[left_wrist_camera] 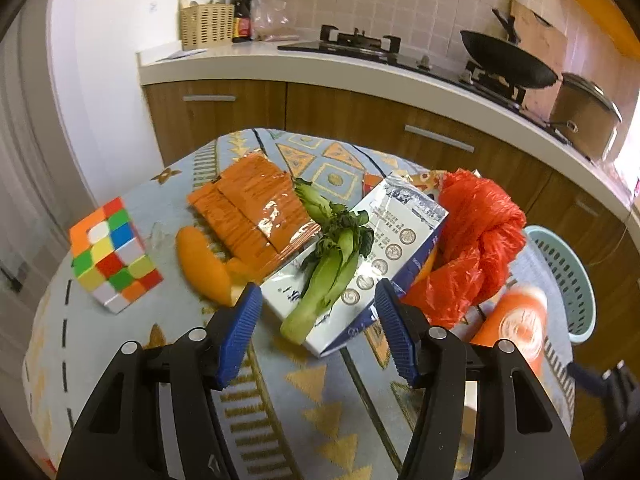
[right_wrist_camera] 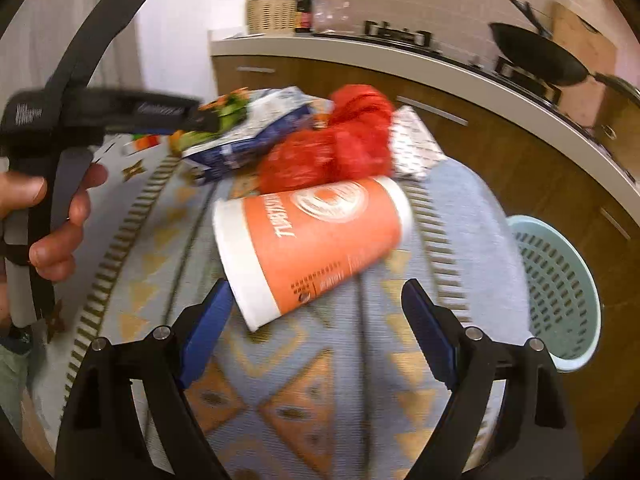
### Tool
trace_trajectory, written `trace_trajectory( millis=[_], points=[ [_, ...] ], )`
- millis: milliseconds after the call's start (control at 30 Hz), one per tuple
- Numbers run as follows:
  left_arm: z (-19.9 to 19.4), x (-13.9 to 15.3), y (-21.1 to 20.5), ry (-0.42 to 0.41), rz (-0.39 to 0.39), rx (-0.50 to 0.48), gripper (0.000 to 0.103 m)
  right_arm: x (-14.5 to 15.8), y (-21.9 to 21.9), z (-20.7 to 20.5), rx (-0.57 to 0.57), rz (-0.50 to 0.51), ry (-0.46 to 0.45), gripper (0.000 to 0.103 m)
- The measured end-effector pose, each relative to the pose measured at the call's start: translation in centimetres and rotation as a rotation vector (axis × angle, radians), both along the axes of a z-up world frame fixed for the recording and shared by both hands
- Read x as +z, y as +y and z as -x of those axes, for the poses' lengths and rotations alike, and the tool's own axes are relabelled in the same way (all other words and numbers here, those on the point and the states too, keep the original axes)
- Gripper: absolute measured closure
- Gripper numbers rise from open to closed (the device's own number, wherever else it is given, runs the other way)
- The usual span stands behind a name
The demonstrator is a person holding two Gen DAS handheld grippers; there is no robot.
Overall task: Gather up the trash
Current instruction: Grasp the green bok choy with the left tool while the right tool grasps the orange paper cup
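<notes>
Although both hand-held grippers are already over the desk (right_wrist_camera: 460, 208), nothing looks collected yet: every piece of rubbish in view lies on the patterned cloth, and the part of the pale green basket (right_wrist_camera: 556, 292) that shows holds nothing I can see. So I judge the task to be at its very start.

Taking the white and blue carton (left_wrist_camera: 404, 232) as the landmark: a wilted green vegetable (left_wrist_camera: 328, 268) lies across its top, the orange wrappers (left_wrist_camera: 256, 208) sit just to its left, with a piece of orange peel (left_wrist_camera: 204, 264) in front of those. A crumpled red plastic bag (left_wrist_camera: 476, 244) touches the carton's right side, and the orange paper cup (right_wrist_camera: 316, 244) lies tipped over in front of the bag.

The left hand-held gripper (left_wrist_camera: 316, 328) hangs just short of the carton with its jaws apart, empty, the vegetable's stem end lined up between them. The right hand-held gripper (right_wrist_camera: 316, 328) stands wide apart and empty, the cup's rim just ahead of its fingertips.

The basket stands on the floor, well right of the carton, beyond the desk's edge. A colour cube (left_wrist_camera: 112, 256), well to the carton's left, is probably not trash. The pile is overlapped, so lifting the carton would likely spill the vegetable.
</notes>
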State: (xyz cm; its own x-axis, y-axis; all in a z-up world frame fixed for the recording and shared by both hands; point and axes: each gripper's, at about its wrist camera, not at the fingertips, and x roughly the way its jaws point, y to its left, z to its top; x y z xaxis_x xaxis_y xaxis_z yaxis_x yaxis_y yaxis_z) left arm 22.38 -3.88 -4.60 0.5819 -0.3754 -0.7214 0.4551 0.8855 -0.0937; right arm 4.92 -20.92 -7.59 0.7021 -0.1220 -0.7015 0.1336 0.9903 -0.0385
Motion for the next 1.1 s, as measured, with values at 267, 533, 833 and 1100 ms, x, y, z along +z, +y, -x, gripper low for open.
trace_trajectory(
  millis=[267, 533, 833, 1100],
  points=[
    [-0.3, -0.6, -1.1, 0.003, -0.019, -0.013, 0.061, 1.0, -9.3, 1.0, -0.159, -0.008, -0.038, 0.021],
    [-0.1, -0.5, -1.0, 0.005, -0.014, -0.002, 0.083, 1.5, -12.4, 1.8, -0.020, -0.290, -0.044, 0.021],
    [2.9, 0.7, 1.0, -0.011, 0.090, 0.027, 0.086, -0.5, -14.7, -2.0, -0.071, -0.496, 0.000, 0.018],
    [5.7, 1.8, 0.6, -0.034, 0.123, -0.021, 0.086, -3.3, -14.1, -5.0, -0.023, -0.622, 0.059, 0.019]
  ],
)
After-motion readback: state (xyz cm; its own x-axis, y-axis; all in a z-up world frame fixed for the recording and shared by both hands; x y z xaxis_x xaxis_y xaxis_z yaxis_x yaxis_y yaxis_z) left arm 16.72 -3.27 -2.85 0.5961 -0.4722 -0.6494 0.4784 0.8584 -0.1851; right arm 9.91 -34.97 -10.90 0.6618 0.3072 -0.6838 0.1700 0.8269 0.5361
